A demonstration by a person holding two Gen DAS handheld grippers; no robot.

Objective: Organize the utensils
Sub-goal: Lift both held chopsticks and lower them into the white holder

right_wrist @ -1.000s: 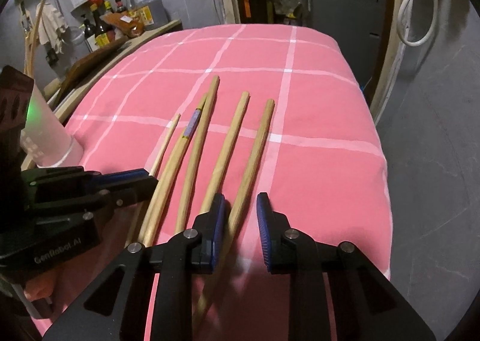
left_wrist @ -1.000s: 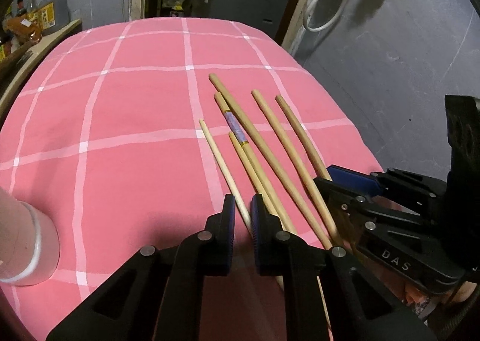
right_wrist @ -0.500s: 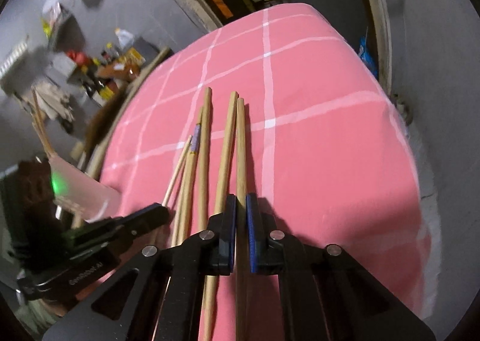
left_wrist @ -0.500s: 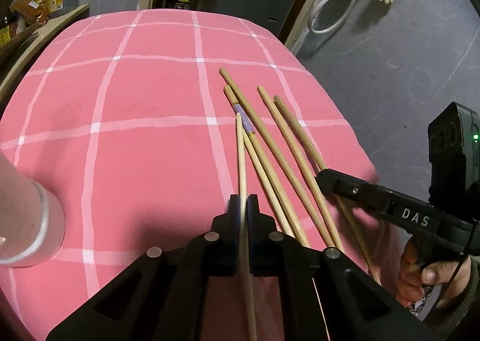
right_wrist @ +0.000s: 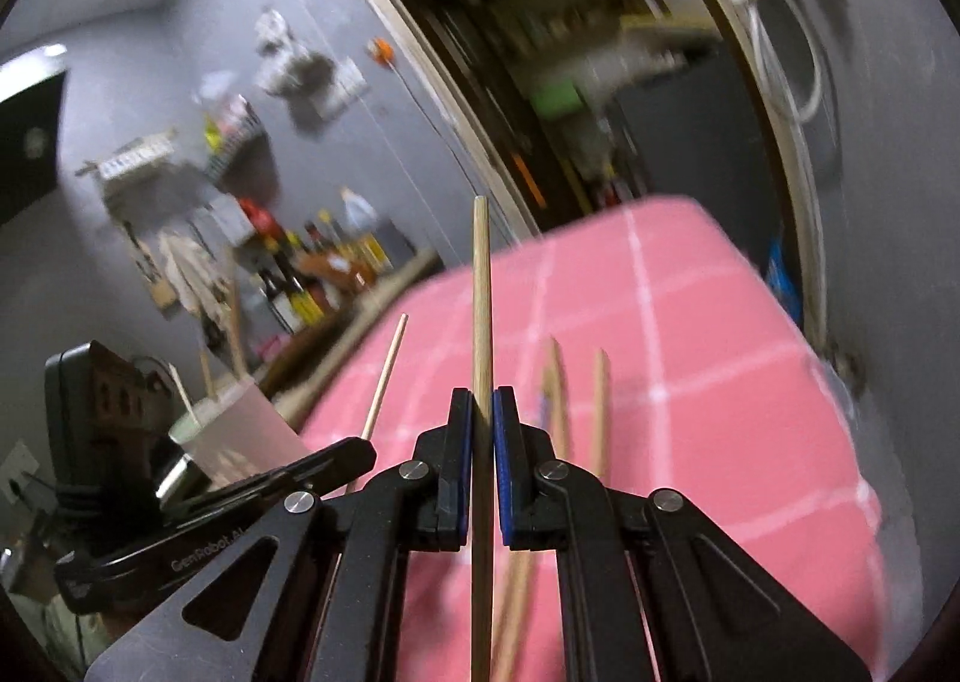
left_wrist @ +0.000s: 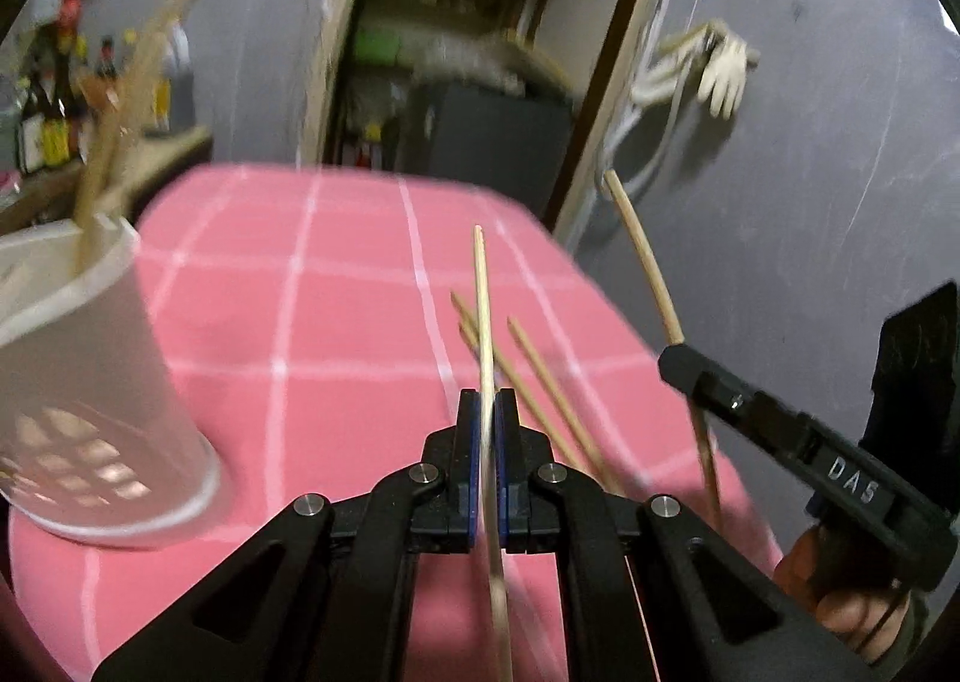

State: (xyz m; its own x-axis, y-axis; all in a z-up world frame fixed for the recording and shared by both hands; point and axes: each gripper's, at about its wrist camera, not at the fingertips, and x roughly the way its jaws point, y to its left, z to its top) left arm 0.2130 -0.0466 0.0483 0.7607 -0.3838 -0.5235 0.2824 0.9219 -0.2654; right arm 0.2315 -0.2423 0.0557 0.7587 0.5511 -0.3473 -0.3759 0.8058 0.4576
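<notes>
A thin pale wooden stick runs up the centre of the left wrist frame, lifted off the pink cloth; a thicker wooden stick stands up the centre of the right wrist frame, also raised. Three more sticks lie side by side on the cloth at centre right. At left a white cup stands upright holding blurred sticks

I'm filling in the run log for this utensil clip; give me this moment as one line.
left gripper: shut on thin chopstick | right gripper: shut on thick chopstick | both lifted | three chopsticks on table | cup: holds sticks
</notes>
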